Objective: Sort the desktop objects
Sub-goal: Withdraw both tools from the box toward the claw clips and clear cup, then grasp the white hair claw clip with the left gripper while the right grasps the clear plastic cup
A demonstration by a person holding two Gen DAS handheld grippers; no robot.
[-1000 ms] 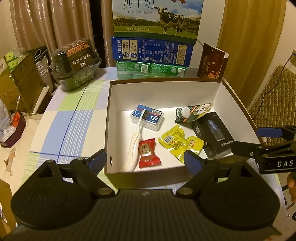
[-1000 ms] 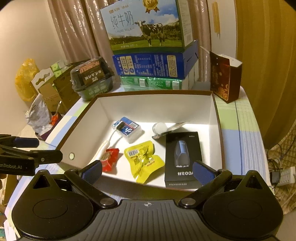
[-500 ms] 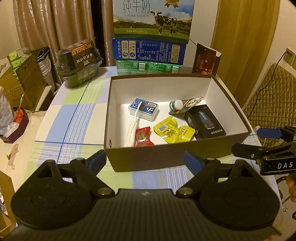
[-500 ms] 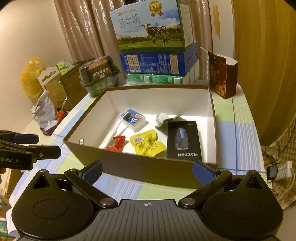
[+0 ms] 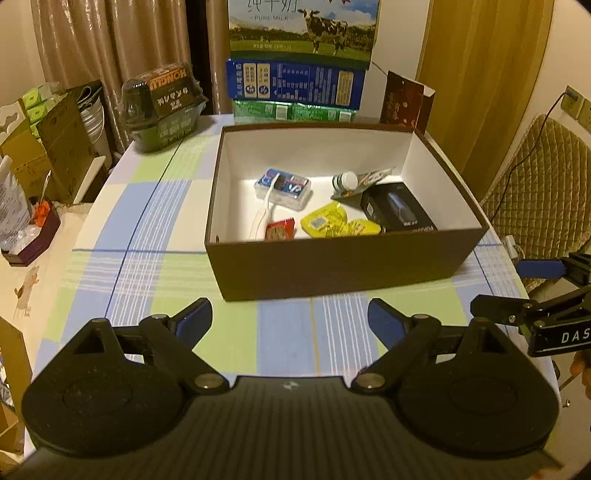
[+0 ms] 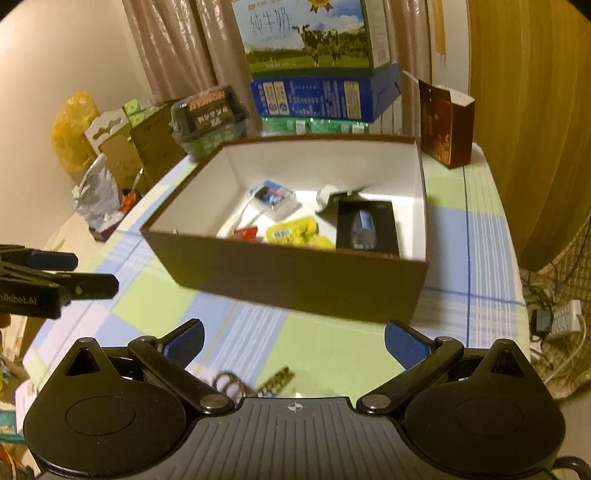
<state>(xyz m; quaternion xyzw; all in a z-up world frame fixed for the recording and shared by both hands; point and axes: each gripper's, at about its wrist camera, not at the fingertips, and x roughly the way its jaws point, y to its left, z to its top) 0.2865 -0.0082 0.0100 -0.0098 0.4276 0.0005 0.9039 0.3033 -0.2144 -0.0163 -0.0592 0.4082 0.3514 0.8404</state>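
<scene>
The brown box (image 5: 332,266) with its white inside sits at the centre of both views, on the checked cloth of the desk (image 5: 155,236). Inside it, in the left wrist view, a white toothbrush (image 5: 263,214) leans across a clear case with a blue label (image 5: 283,186) toward the box's left half. Below them lies a red sweet wrapper (image 5: 279,229), and just right of that a yellow packet (image 5: 338,223). A small bottle with a white cap (image 5: 347,180) lies near the upper right of the box floor, and a black carton (image 5: 399,212) rests along the right wall.

The left hand-held gripper (image 5: 290,319) fills the bottom of its own frame, fingers wide apart over bare cloth with nothing between them. The right hand-held gripper (image 6: 293,341) sits likewise at the bottom of its frame, fingers spread and empty. In that view a few small blurred things (image 6: 255,382) lie on the cloth just above the gripper body; what they are cannot be told.

Behind the box, at the top centre, stands a stack of cartons topped by a milk carton (image 5: 303,29) printed with a cow. A dark lidded tub (image 5: 164,107) is at the upper left, and a small dark brown box (image 5: 404,101) stands open at the upper right.
</scene>
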